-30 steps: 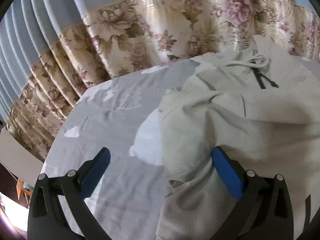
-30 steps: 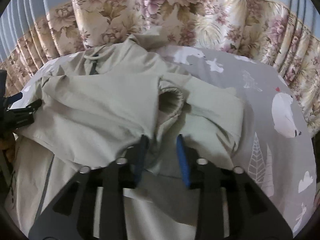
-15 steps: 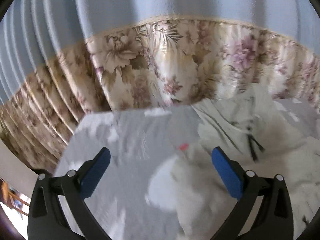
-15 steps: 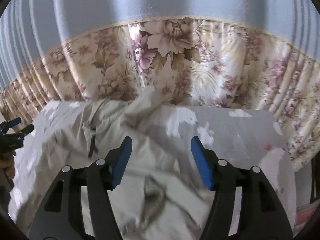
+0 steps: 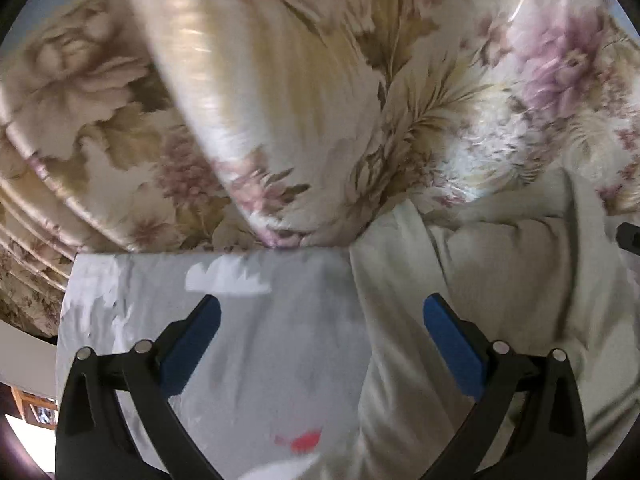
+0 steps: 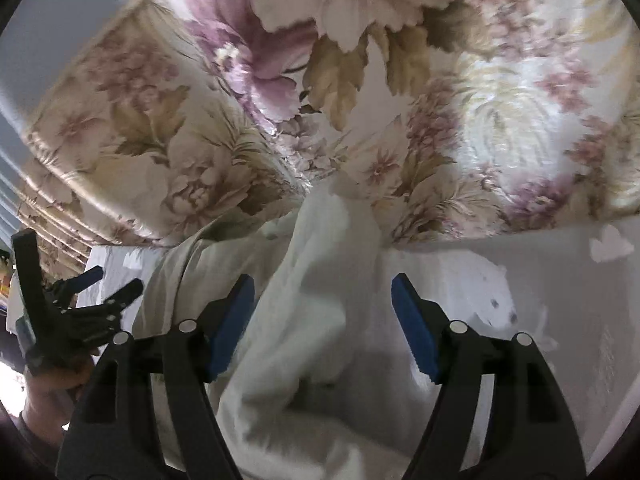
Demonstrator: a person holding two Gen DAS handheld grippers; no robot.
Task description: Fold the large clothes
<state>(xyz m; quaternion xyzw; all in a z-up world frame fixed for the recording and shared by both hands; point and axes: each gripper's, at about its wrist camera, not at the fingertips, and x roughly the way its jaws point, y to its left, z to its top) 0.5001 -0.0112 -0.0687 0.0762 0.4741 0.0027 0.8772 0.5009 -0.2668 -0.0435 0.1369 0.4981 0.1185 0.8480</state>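
A pale beige jacket [image 5: 500, 292] lies on the grey printed bed sheet [image 5: 256, 344], with its top end against the floral curtain. In the left wrist view it fills the right side. My left gripper [image 5: 318, 316] is open and empty above the sheet, its right finger over the jacket's edge. In the right wrist view the jacket [image 6: 316, 292] runs up the middle. My right gripper [image 6: 322, 296] is open and empty just above it. The left gripper also shows in the right wrist view [image 6: 108, 284] at the far left.
A floral curtain [image 5: 320, 100] hangs right behind the bed's far edge and fills the upper half of both views [image 6: 340, 100]. The sheet [image 6: 520, 280] with white bear prints lies to the right of the jacket.
The right gripper has let go of the jacket's fold and opened. Both grippers have moved forward to the jacket's far end, close to the curtain. The left gripper stayed open.
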